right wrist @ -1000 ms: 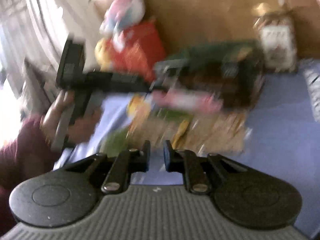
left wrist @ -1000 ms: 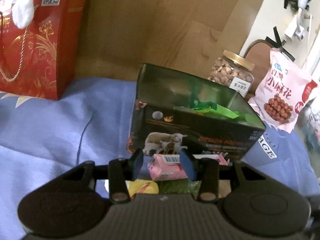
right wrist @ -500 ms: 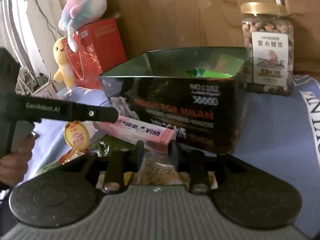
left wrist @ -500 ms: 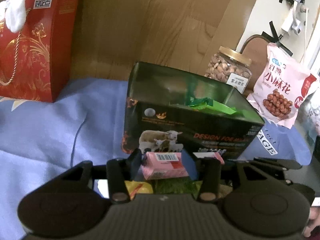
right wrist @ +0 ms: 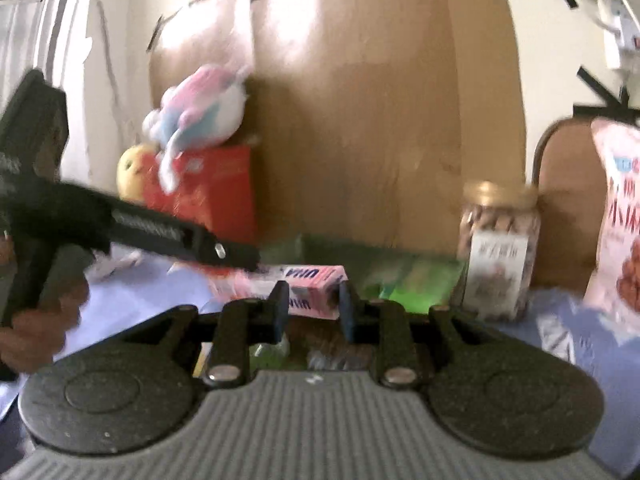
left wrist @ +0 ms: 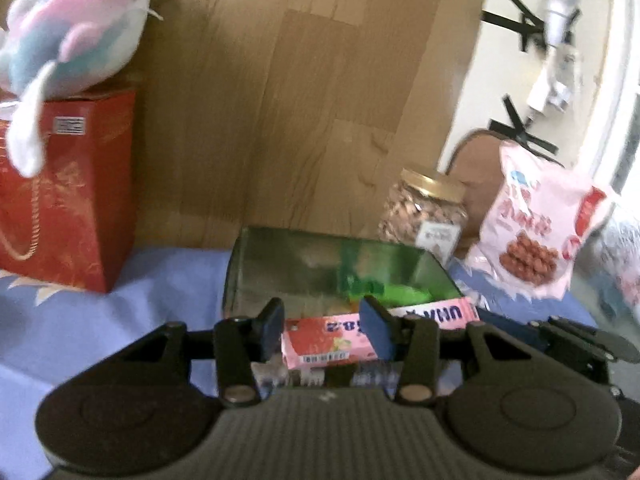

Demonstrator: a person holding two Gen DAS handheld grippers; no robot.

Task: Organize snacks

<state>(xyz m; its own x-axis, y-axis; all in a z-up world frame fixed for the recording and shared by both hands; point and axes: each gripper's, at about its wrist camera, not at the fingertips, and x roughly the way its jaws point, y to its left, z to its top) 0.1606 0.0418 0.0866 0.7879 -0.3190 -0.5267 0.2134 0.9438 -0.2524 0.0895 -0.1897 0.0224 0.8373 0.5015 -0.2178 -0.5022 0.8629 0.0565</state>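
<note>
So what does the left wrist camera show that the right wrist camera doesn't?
Only the left wrist view shows the pink snack box's barcode end and the red gift box's gold cord. Only the right wrist view shows a yellow plush toy and a hand holding the left gripper. Both show the pink box, the open green box, the nut jar, the pink snack bag, and the pink and blue plush.

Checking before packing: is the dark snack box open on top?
Open: the dark box shows its inner walls and a green packet inside, with no lid.
</note>
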